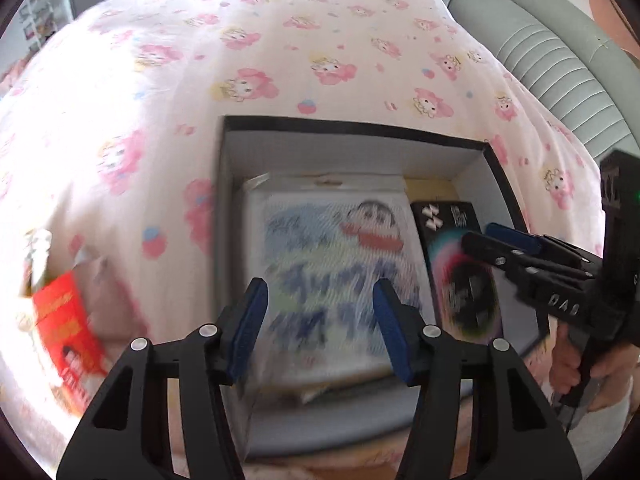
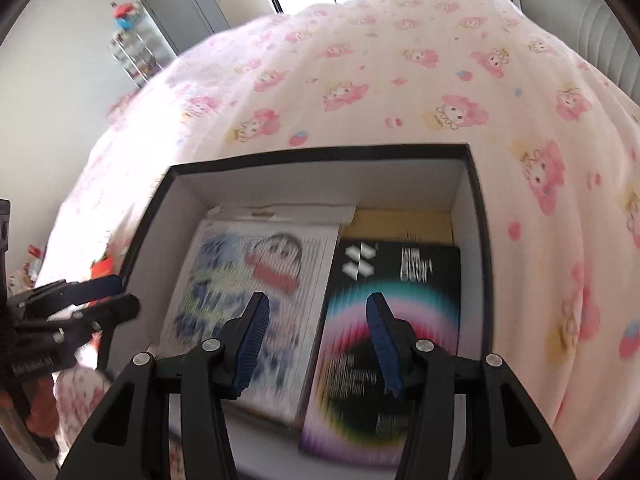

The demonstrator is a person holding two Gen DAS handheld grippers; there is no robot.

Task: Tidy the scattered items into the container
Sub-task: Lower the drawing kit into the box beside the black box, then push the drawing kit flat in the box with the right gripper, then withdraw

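Blue-padded left gripper point(image 1: 322, 328) stands wide apart, nothing between its pads; directly ahead and below it lies a white cartoon-print package point(image 1: 332, 276), flat inside the black-rimmed box point(image 1: 352, 126). Right gripper point(image 2: 318, 344) equally spread, holding nothing, poised over the seam between that package point(image 2: 248, 292) and a black rainbow-print booklet point(image 2: 394, 304) just to its right, both lying in the box point(image 2: 320, 152). Contact with either item: cannot tell, frames blurred. Red packet point(image 1: 66, 324) lies outside the box on the pink cartoon bedsheet point(image 1: 280, 40), far left of the left gripper.
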